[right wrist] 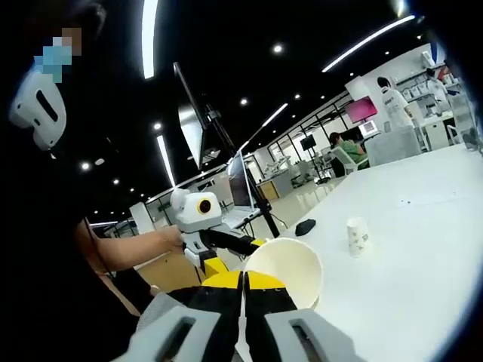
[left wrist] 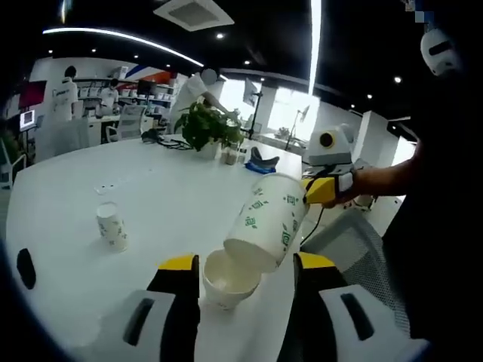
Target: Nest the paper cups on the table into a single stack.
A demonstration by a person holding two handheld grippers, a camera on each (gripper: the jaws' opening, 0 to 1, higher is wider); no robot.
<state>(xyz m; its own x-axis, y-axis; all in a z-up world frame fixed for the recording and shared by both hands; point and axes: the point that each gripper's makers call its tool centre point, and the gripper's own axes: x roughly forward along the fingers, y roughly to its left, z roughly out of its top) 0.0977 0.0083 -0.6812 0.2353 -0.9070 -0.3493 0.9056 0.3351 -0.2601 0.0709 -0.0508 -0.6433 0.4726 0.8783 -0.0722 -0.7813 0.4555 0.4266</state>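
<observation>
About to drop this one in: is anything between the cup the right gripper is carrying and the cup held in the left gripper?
Nothing visible. The tilted paper cup in the right gripper has its base right at the open rim of the cup held by the left gripper. A third cup stands well aside on the table.

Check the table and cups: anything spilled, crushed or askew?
Nothing spilled or crushed. The tilted cup in the right gripper is mid-nesting over the cup in the left gripper. One more cup stands upright on the table.
</observation>
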